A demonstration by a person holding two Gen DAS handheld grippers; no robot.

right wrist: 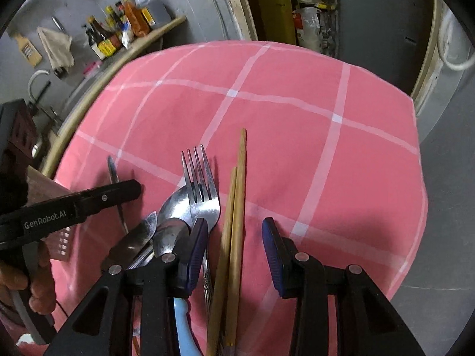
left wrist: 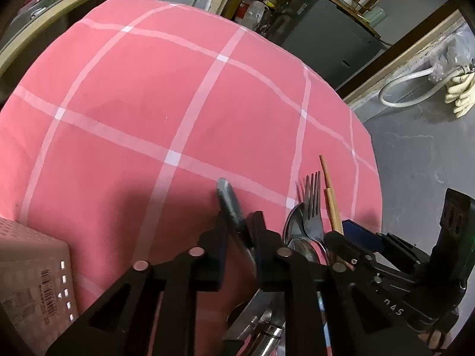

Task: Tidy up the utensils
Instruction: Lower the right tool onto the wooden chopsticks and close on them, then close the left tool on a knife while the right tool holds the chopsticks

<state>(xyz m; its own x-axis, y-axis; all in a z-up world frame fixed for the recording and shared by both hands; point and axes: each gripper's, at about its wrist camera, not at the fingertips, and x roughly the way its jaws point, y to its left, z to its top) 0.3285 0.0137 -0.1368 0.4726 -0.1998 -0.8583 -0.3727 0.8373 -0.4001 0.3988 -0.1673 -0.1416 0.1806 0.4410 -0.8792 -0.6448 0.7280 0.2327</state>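
Note:
A pile of utensils lies on the pink checked tablecloth (right wrist: 297, 154): a fork (right wrist: 202, 187), spoons (right wrist: 175, 207), a knife blade (right wrist: 139, 234) and two wooden chopsticks (right wrist: 236, 207). My left gripper (left wrist: 239, 231) is shut on a dark-handled knife (left wrist: 230, 204), its handle sticking up between the fingers; it also shows in the right wrist view (right wrist: 118, 195). My right gripper (right wrist: 234, 237) is open, its blue-padded fingers on either side of the chopsticks. The fork (left wrist: 313, 207) and chopsticks (left wrist: 331, 198) also show in the left wrist view.
A pink perforated plastic basket (left wrist: 32, 267) stands at the left of the table. A curved wooden counter (right wrist: 89, 89) with bottles (right wrist: 118, 32) runs behind the table. The table's right edge drops to grey floor (left wrist: 415, 154).

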